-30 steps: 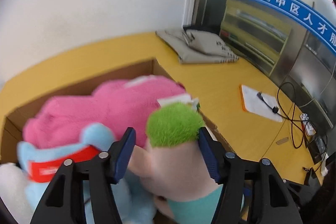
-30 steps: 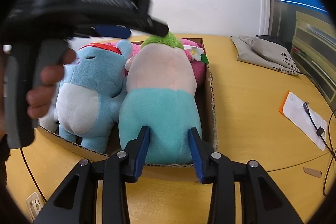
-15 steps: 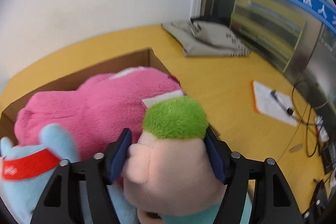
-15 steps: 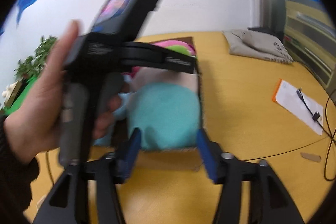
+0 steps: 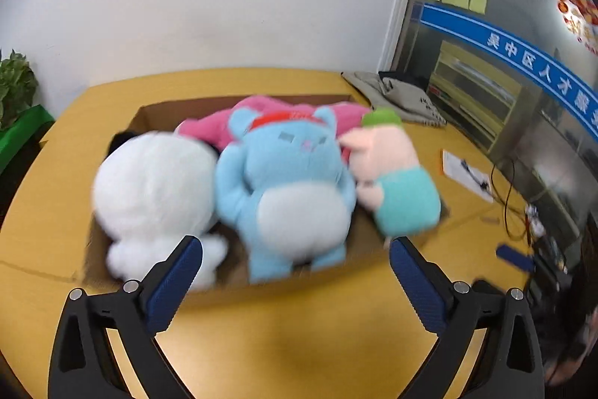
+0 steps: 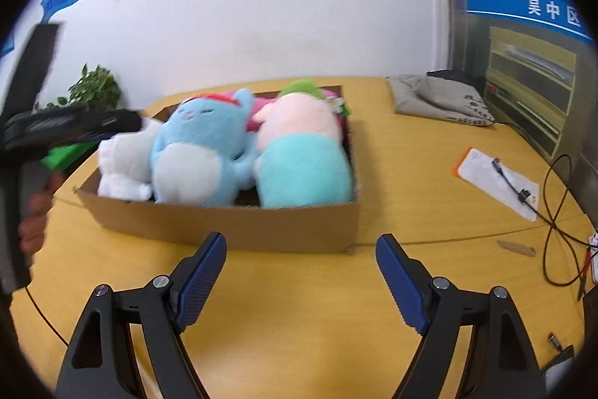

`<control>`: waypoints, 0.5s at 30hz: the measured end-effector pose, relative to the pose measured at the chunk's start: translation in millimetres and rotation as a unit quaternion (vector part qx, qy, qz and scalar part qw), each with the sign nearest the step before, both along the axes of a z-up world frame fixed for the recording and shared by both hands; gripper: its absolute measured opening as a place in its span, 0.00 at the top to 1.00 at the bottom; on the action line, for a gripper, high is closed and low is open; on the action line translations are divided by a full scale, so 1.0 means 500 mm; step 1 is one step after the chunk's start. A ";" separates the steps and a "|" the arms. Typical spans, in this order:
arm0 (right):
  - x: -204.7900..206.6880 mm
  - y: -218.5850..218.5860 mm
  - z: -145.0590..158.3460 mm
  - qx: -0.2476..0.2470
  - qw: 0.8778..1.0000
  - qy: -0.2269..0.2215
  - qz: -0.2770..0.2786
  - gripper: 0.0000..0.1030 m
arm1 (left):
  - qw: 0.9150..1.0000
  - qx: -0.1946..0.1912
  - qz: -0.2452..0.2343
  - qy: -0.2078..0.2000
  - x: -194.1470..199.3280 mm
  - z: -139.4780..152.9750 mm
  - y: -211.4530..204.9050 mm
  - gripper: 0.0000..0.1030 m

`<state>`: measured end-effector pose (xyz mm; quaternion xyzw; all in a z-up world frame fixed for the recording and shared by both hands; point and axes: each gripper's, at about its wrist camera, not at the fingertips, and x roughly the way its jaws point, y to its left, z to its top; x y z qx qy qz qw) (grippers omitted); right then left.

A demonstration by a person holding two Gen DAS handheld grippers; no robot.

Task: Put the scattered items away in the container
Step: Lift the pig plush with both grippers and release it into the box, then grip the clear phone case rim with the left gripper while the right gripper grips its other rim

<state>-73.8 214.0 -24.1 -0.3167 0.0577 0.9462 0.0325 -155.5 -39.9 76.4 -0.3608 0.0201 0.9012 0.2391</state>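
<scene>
A cardboard box [image 5: 168, 109] on the yellow table [image 5: 299, 343] holds several plush toys. They are a white one [image 5: 157, 182], a blue one with a red band [image 5: 287, 182], a pink one [image 5: 224, 126] behind, and a green-haired one in teal [image 5: 392, 167] at the right end. My left gripper [image 5: 294, 243] hangs in front of the box with its jaws opening wide and nothing between them. My right gripper [image 6: 302, 239] stands open before the box's front wall [image 6: 224, 223], clear of the green-haired toy [image 6: 299, 144]. A hand [image 6: 31, 227] holds the left tool's handle.
A grey cloth bag [image 6: 437, 96] lies at the back right of the table. A white sheet with a cable on it [image 6: 497, 178] and black wires [image 6: 560, 212] are at the right. A potted plant [image 6: 93, 88] stands beyond the table's left end.
Both grippers have let go of the green-haired toy, which now rests in the box. Both have opened wider and drawn back from the box, the left one much farther.
</scene>
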 end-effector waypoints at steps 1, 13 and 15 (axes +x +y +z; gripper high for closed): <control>0.009 -0.013 -0.004 0.001 1.000 -0.002 0.008 0.20 | 1.000 -0.012 -0.002 0.000 0.029 -0.011 -0.021 0.01; 0.124 -0.157 -0.115 -0.022 0.995 -0.082 0.060 0.20 | 0.995 -0.064 -0.034 -0.067 0.166 -0.170 -0.113 0.01; 0.140 -0.164 -0.120 -0.023 0.995 -0.079 0.051 0.20 | 0.996 -0.054 -0.034 -0.064 0.179 -0.175 -0.118 0.01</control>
